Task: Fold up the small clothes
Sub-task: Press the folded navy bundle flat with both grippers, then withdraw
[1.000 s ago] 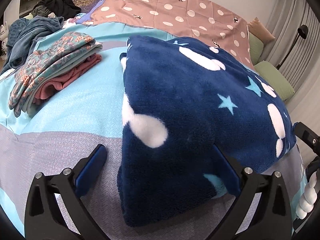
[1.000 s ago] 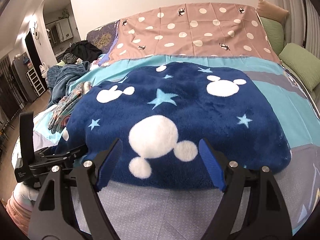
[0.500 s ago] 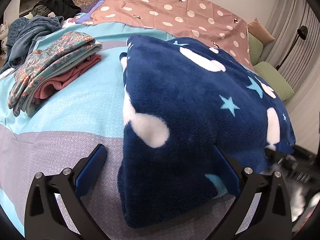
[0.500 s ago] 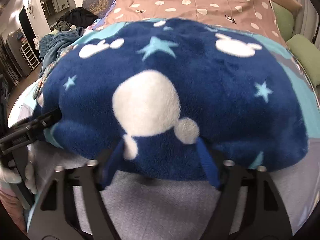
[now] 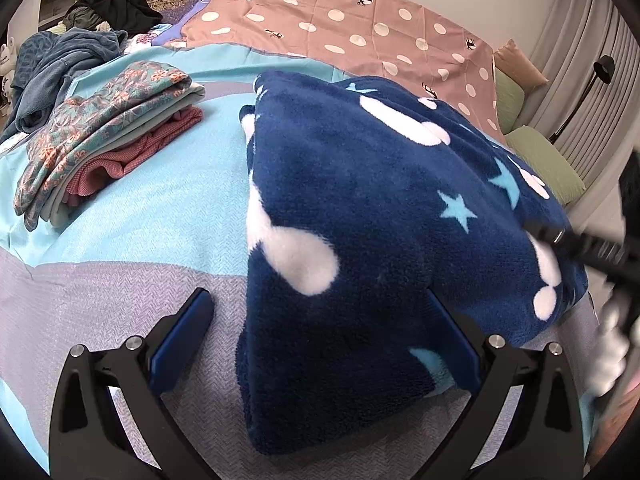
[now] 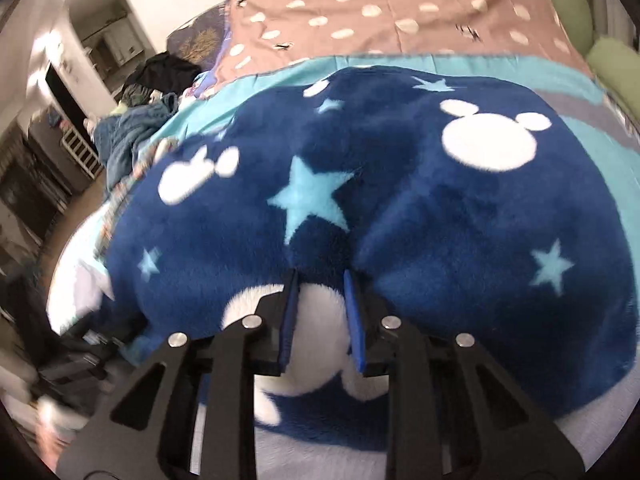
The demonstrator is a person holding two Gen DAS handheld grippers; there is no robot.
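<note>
Left wrist view: the left hand-held gripper [image 5: 320, 332] is standing wide open, its blue pads spread apart, with the near corner of the navy fleece garment [image 5: 360, 208] lying between them; the right pad is sitting against the fleece edge, the left pad is well clear over the grey stripe of the bed [image 5: 120, 280]. The garment, navy with white mouse heads and pale blue stars, is lying folded on the bed's turquoise cover. A folded stack of clothes [image 5: 108, 144] is sitting to its left, well apart, floral piece on top, pink one under it. A pink polka-dot sheet [image 5: 340, 20] is lying behind. The right hand-held gripper [image 5: 592, 248] is showing blurred at the garment's right edge. Right wrist view: the right hand-held gripper [image 6: 320, 308] is closing, jaws narrowed, a tuft of the navy fleece garment [image 6: 400, 200] with a white patch bunching between the blue pads and puckering ahead of them. The picture is motion-blurred. A dark clothes heap [image 6: 160, 72] is lying at the far left of the bed.
</note>
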